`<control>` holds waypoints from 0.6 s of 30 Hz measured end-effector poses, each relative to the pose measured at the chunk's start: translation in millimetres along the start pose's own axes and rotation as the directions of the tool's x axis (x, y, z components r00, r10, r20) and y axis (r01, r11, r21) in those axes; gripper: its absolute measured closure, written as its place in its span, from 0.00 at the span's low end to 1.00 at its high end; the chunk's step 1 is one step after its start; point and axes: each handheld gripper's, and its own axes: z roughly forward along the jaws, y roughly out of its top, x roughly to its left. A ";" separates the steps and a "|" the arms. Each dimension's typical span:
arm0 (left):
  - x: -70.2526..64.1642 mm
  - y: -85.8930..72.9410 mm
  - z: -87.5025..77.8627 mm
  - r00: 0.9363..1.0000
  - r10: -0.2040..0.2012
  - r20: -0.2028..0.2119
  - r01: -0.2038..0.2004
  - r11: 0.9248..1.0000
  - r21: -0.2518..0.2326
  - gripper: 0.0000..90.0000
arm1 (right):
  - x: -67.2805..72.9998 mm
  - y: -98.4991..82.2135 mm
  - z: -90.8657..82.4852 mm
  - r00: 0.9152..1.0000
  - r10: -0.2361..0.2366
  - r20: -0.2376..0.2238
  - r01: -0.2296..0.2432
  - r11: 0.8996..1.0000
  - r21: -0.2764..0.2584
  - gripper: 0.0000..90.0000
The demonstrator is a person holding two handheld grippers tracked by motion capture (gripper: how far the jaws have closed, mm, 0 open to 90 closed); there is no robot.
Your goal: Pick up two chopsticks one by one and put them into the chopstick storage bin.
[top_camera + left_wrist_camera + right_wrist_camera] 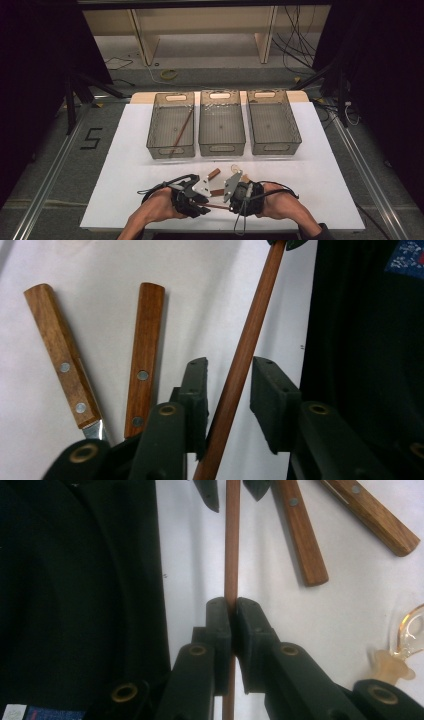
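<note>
A thin brown wooden chopstick (216,205) lies across the front of the white table, between my two grippers. My right gripper (231,605) is shut on the chopstick (231,540), which passes straight through its closed jaws. My left gripper (230,365) stands open around the same chopstick (240,360); the stick leans near the left jaw and is not pinched. In the high view, the left gripper (202,207) and right gripper (231,206) face each other closely near the table's front edge.
Two wooden-handled knives (62,355) (144,355) lie just beyond the grippers, with a clear amber plastic utensil (400,645) beside them. Three clear grey bins (222,125) stand at the back; the left bin (159,131) holds another chopstick (182,130). Dark clothing (75,580) borders the table's front edge.
</note>
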 end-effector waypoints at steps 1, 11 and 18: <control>-0.5 -0.1 0.1 1.000 0.000 0.002 0.000 1.000 -0.001 0.78 | 0.0 0.1 0.1 1.000 -0.003 -0.005 0.003 1.000 -0.001 0.95; -3.4 -2.9 1.4 0.994 0.067 0.083 -0.068 0.998 0.005 0.90 | 2.3 -0.7 1.2 0.999 -0.049 -0.021 0.049 0.999 0.006 0.94; -4.6 -2.7 -3.2 0.993 0.082 0.082 -0.082 0.997 -0.007 0.92 | -1.2 -2.5 -1.4 0.999 -0.039 -0.014 0.039 0.999 -0.022 0.91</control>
